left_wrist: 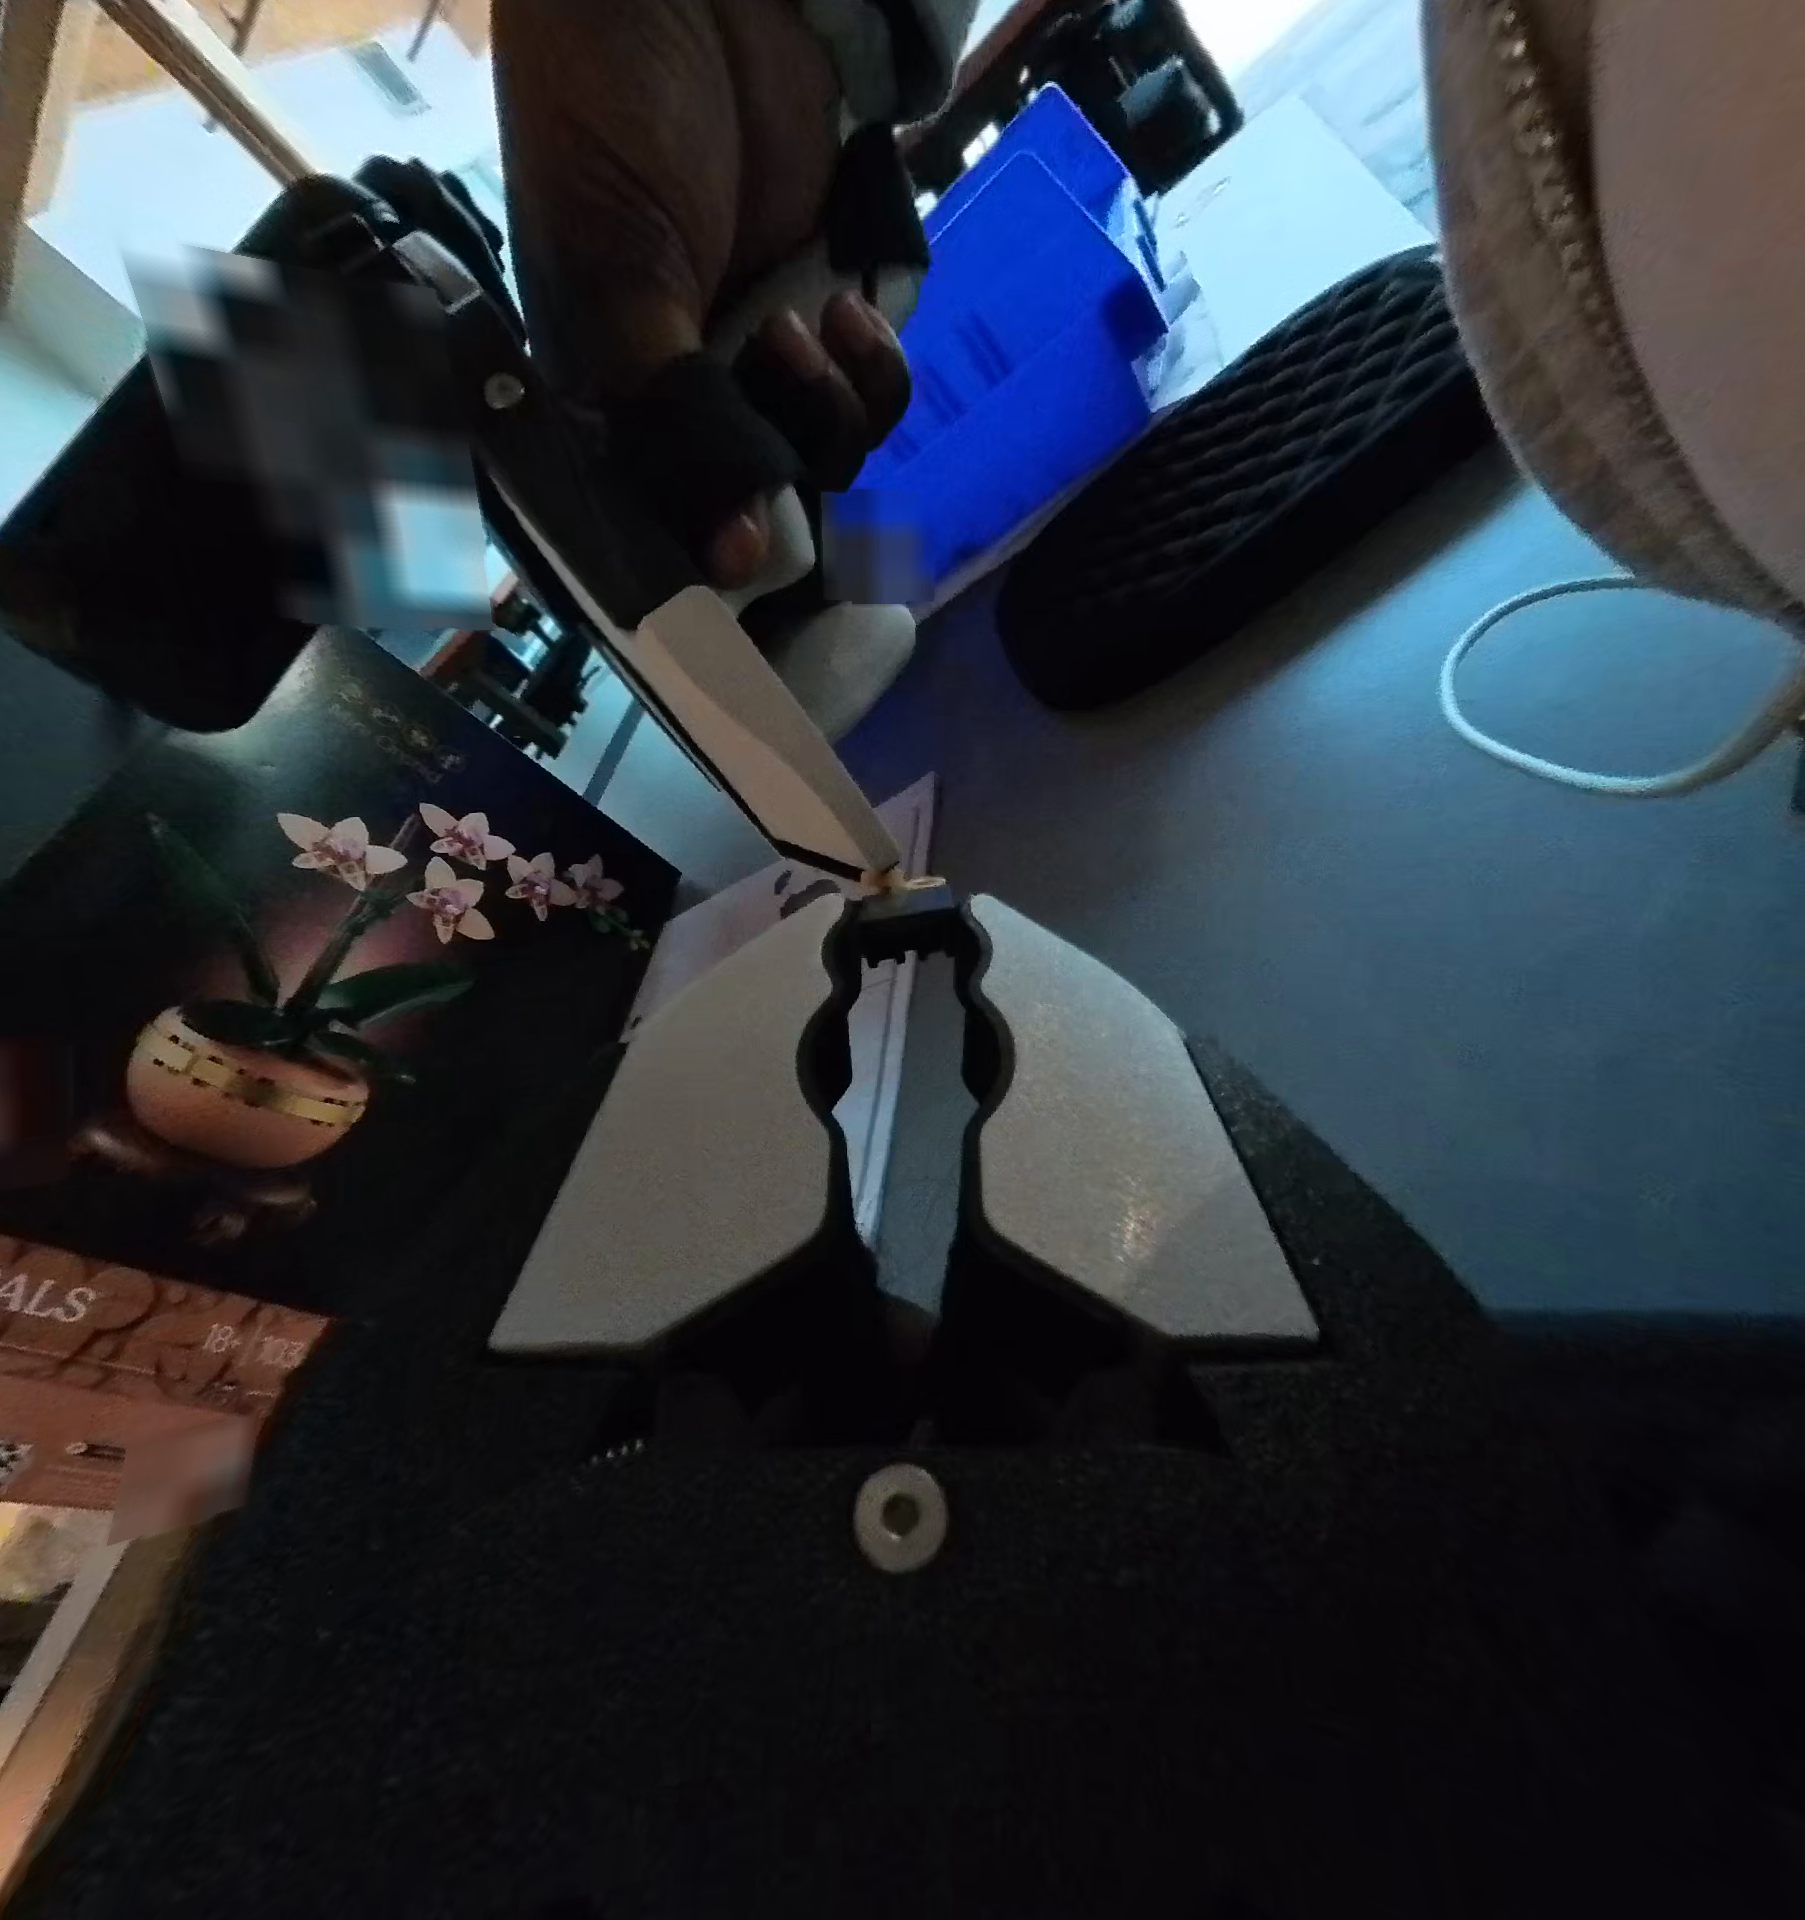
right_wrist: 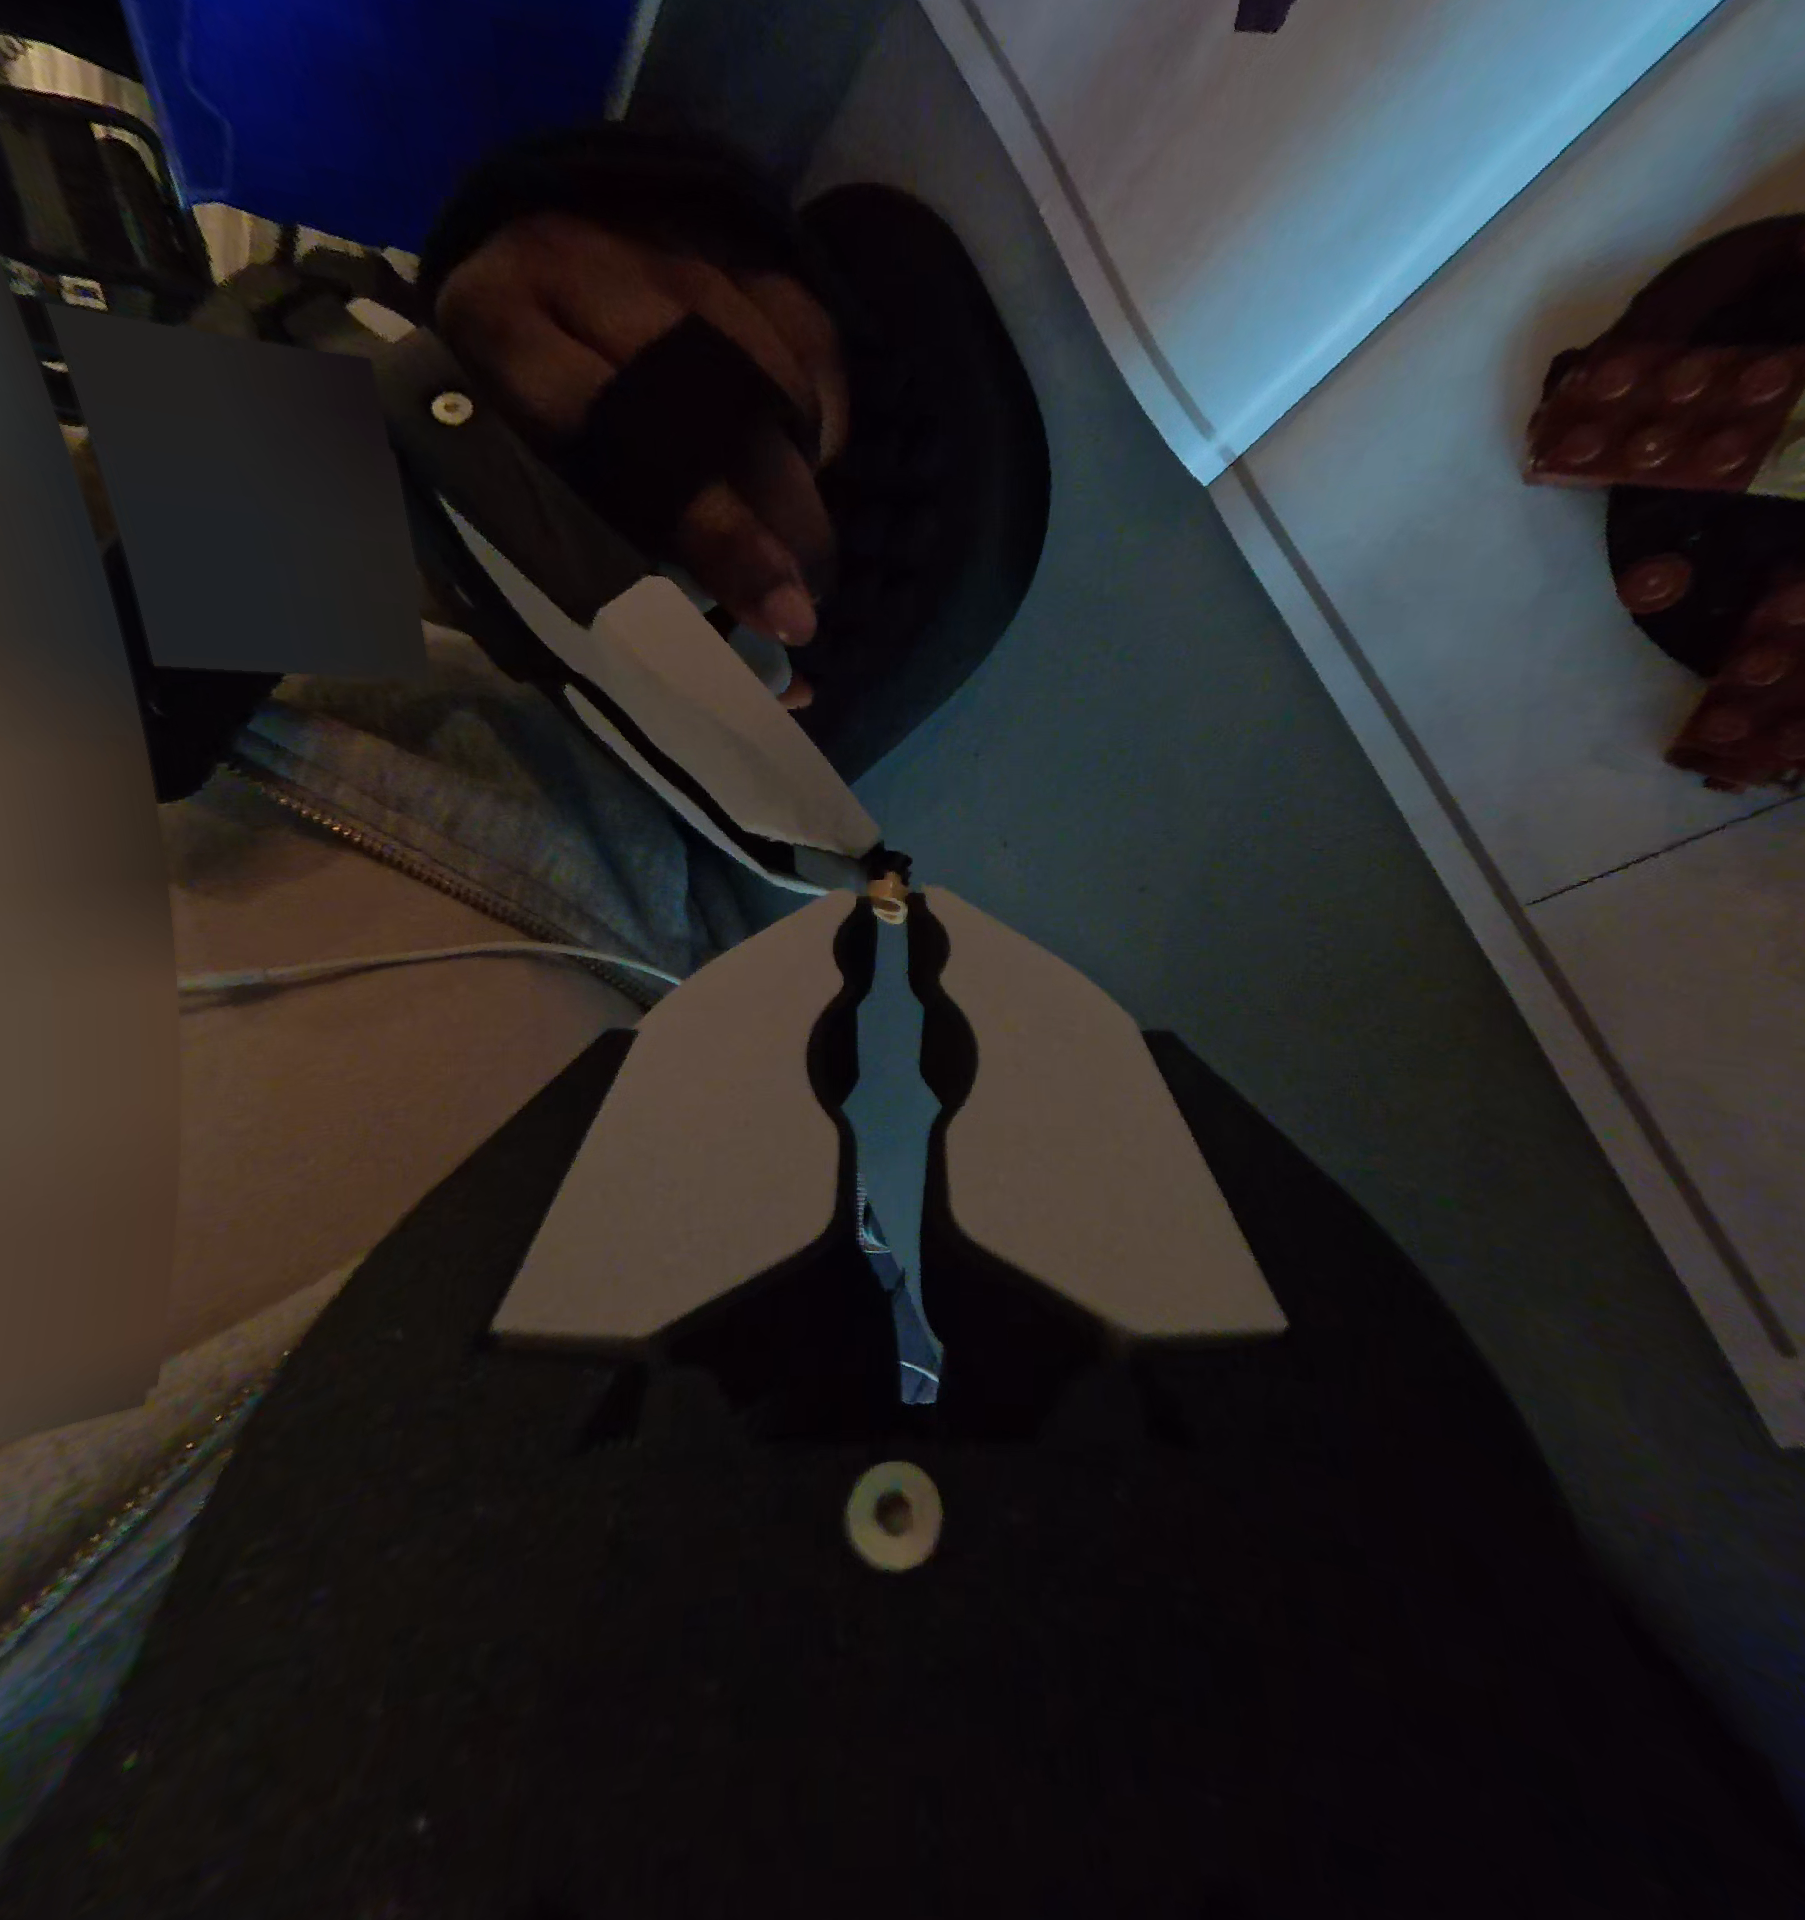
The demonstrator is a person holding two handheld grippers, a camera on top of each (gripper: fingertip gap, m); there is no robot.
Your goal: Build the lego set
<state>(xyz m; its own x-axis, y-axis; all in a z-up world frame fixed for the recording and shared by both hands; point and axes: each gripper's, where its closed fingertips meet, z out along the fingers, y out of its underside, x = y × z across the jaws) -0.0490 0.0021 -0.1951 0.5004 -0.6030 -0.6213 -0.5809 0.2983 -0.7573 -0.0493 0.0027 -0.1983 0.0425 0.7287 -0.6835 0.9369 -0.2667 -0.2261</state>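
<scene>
- while both tools meet tip to tip above the dark table (left_wrist: 1345, 987), the left gripper (left_wrist: 903, 920) has its pads pressed on a small black brick (left_wrist: 903, 916), which sits across the very ends of its fingers, apparently so that its upper face stays free.
- the right gripper (right_wrist: 890, 904) has its tips drawn nearly together on a tiny tan ring piece (right_wrist: 887, 896); in the left wrist view the same tool comes down slanting, with the tan piece (left_wrist: 903, 881) resting just on top of the black brick, as if held there to be pressed on.
- pinching at the extreme tips seems chosen so neither tool hides the joint between the two parts.
- a gloved hand (left_wrist: 763, 436) grips the right tool's handle.
- a dark box with an orchid picture (left_wrist: 337, 935) stands to one side, and an open instruction booklet (right_wrist: 1500, 260) lies flat near the work, showing brown studded plates (right_wrist: 1687, 416), likely kept in sight for reference.
- a blue bin (left_wrist: 1033, 364), a black quilted pouch (left_wrist: 1241, 499) and a white cable (left_wrist: 1521, 707) lie farther back, well apart from the tips.
</scene>
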